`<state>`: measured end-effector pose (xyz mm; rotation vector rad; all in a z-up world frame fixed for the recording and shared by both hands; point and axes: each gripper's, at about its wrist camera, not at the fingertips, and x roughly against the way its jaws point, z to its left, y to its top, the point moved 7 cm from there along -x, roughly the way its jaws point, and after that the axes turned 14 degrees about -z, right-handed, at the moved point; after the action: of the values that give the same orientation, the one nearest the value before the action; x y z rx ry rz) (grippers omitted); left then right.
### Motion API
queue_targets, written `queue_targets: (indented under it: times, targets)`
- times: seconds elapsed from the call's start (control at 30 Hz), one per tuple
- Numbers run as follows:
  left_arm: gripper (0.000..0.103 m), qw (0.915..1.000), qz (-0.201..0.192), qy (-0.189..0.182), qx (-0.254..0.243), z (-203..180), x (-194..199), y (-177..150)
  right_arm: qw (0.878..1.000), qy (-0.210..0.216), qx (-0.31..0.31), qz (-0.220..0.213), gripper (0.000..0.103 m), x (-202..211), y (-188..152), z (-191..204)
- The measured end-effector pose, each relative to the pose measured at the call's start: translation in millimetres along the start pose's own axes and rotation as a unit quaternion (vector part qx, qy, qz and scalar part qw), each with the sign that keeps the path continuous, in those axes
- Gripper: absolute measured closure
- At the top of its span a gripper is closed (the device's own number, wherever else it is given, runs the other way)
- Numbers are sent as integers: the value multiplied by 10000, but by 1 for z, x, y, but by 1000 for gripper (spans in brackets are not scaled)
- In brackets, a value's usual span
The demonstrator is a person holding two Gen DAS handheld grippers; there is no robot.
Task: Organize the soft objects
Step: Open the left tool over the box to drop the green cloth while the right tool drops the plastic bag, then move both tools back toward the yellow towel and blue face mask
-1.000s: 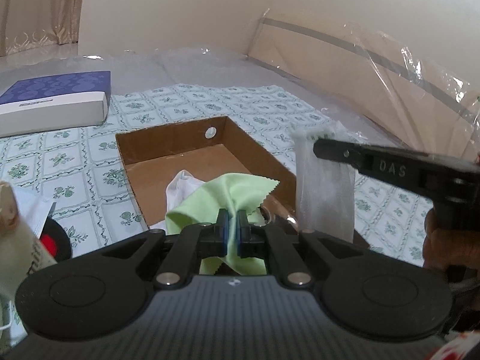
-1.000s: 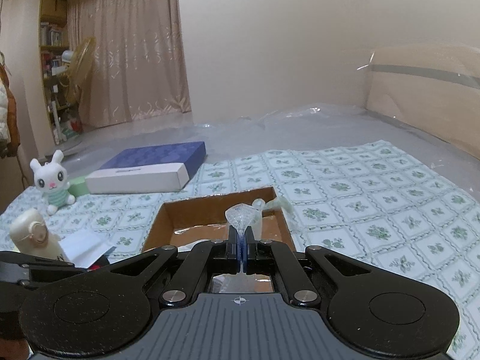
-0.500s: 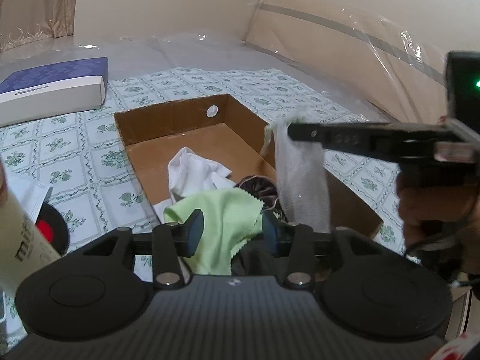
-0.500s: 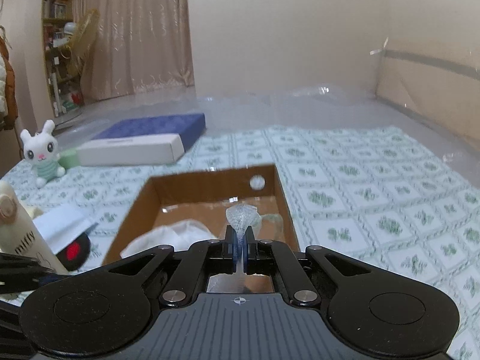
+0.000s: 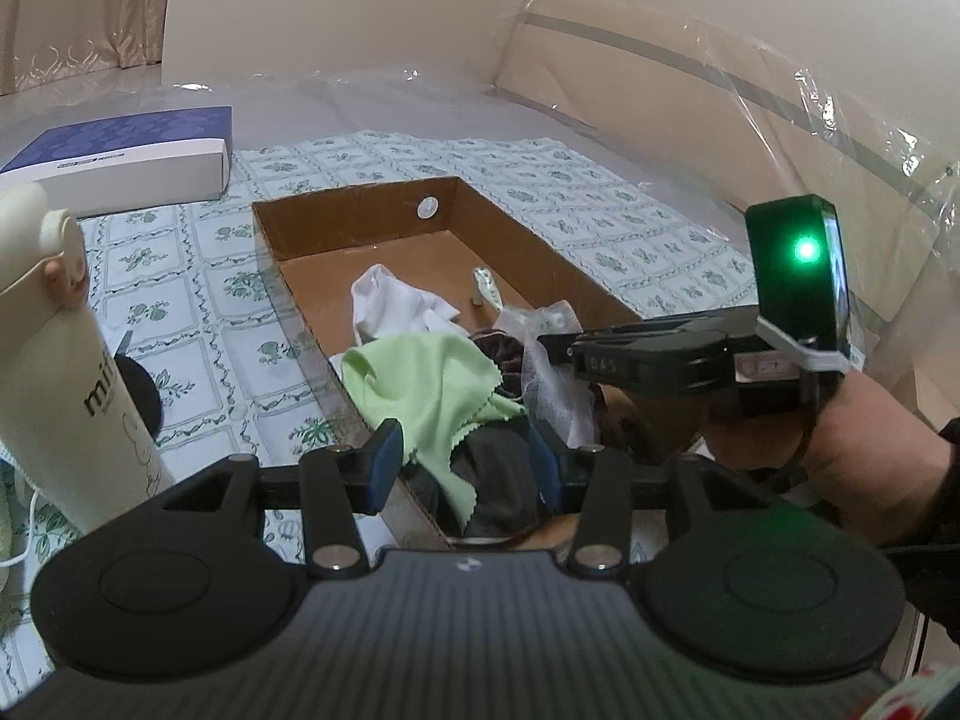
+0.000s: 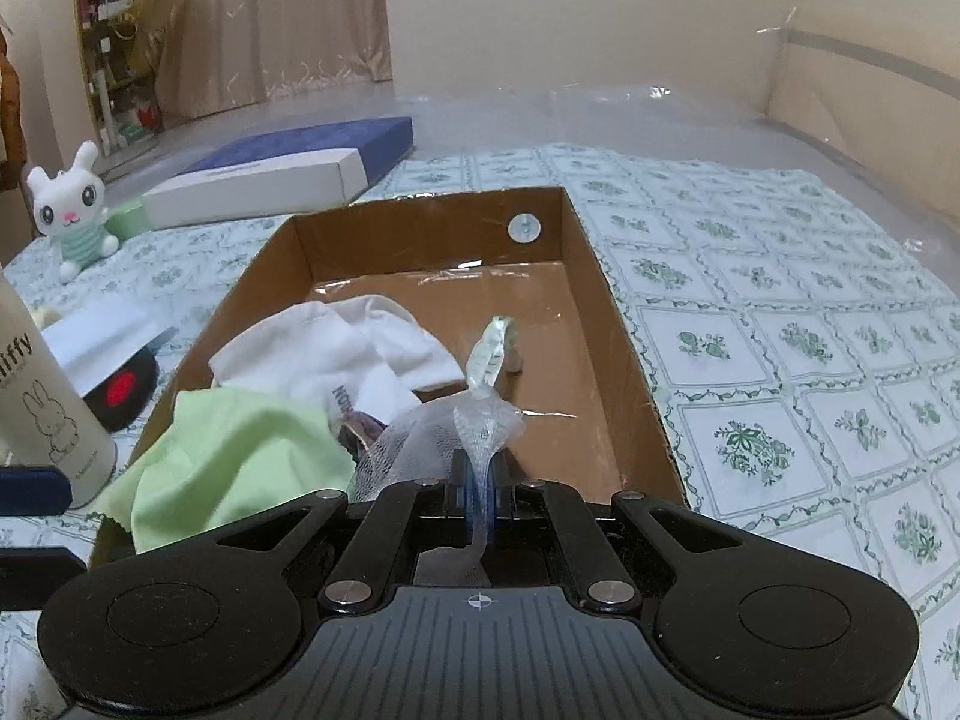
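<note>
An open cardboard box [image 5: 360,210] [image 6: 624,360] lies on the patterned cloth. Inside it are a white garment [image 5: 390,300] [image 6: 336,348], a light green cloth [image 5: 432,378] [image 6: 240,444] and a dark fabric item [image 5: 498,348]. My left gripper [image 5: 465,462] is open and empty, just above the near end of the box. My right gripper [image 6: 478,480] [image 5: 540,339] is shut on a white mesh net [image 6: 438,432] [image 5: 549,384] and holds it low inside the box, next to the green cloth.
A cream bottle [image 5: 72,372] [image 6: 42,396] stands left of the box, beside a black disc with a red dot [image 6: 120,390]. A blue and white flat box [image 5: 120,156] [image 6: 282,174] and a white bunny plush [image 6: 72,210] lie further back. Plastic sheeting covers the bed behind.
My left gripper opened and let go of the green cloth, which now lies in the box. My right gripper lowered the mesh net into the box.
</note>
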<state>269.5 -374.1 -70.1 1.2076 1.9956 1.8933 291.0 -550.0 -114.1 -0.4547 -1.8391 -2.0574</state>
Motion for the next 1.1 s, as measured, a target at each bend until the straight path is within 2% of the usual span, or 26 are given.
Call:
queue_targets:
  times: [0.03,0.1,0.13,0.17,0.23,0.5,0.77,1.1]
  targets:
    - [61,10000,2,15,-1,1,1,0,10000,-4,-24,-42,99,2,2,0]
    - [61,10000,-9,36,4,2,4,-1,9998,-6,-68,-201,82,11,9,-1]
    - [61,10000,-16,50,11,2,6,-1,9996,-22,-93,-280,58,15,13,-1]
    - [61,10000,-31,60,20,2,8,-1,9991,-30,-139,-392,39,21,17,-1]
    - [61,10000,-58,79,13,2,14,0,9981,9,-193,-581,37,32,25,1]
    - [58,9996,-205,170,7,-2,45,3,9947,-36,-538,-870,37,84,36,11]
    - [52,9992,-305,262,60,-2,89,-5,9895,-128,-1119,-902,37,140,18,30]
    - [49,9972,-377,624,159,25,149,-19,9892,32,-1142,-924,37,189,-1,82]
